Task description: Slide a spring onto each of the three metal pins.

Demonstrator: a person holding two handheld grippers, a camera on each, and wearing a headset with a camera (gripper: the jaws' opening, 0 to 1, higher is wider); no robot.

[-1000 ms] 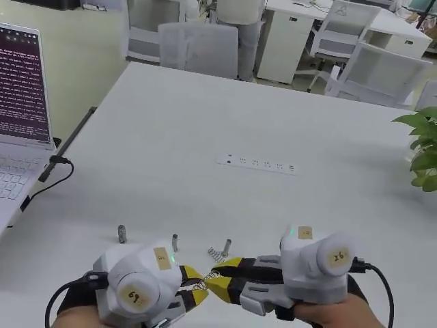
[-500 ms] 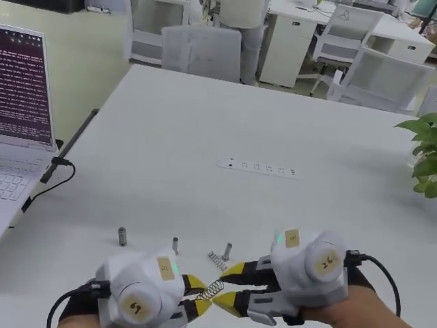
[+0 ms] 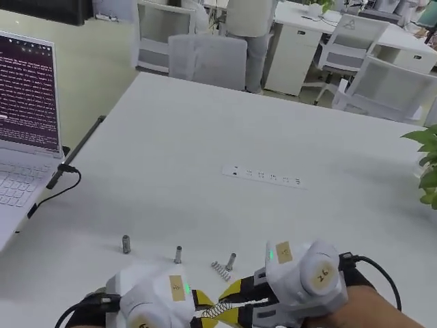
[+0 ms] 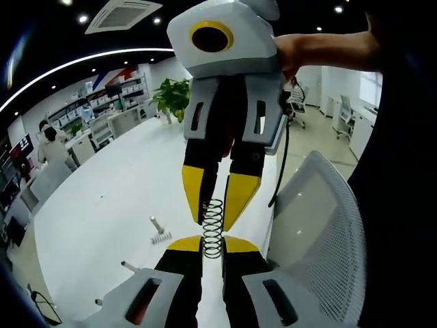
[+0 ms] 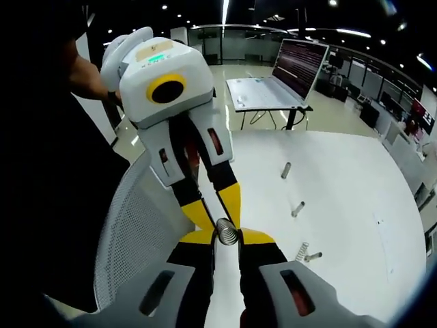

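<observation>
A small steel spring (image 3: 217,311) hangs above the table's near edge, gripped from both ends. My left gripper (image 4: 212,244) is shut on one end and my right gripper (image 5: 227,238) on the other, their yellow tips almost touching. In the head view the left gripper (image 3: 202,303) comes from the left and the right gripper (image 3: 232,295) from the right. Three short metal pins stand in a row on the white table (image 3: 205,137): left pin (image 3: 126,244), middle pin (image 3: 178,255), right pin (image 3: 231,262). A second spring (image 3: 220,270) lies loose beside the right pin.
An open laptop (image 3: 24,130) with a cable (image 3: 54,188) sits at the table's left edge. A white power strip (image 3: 262,176) lies mid-table. A plant (image 3: 429,160) reaches in from the right. Chairs and desks stand beyond the far edge.
Both grippers have dropped lower and closer to me, still joined at the spring. The right gripper has closed in a little from the right. The pins and loose spring have not moved.
</observation>
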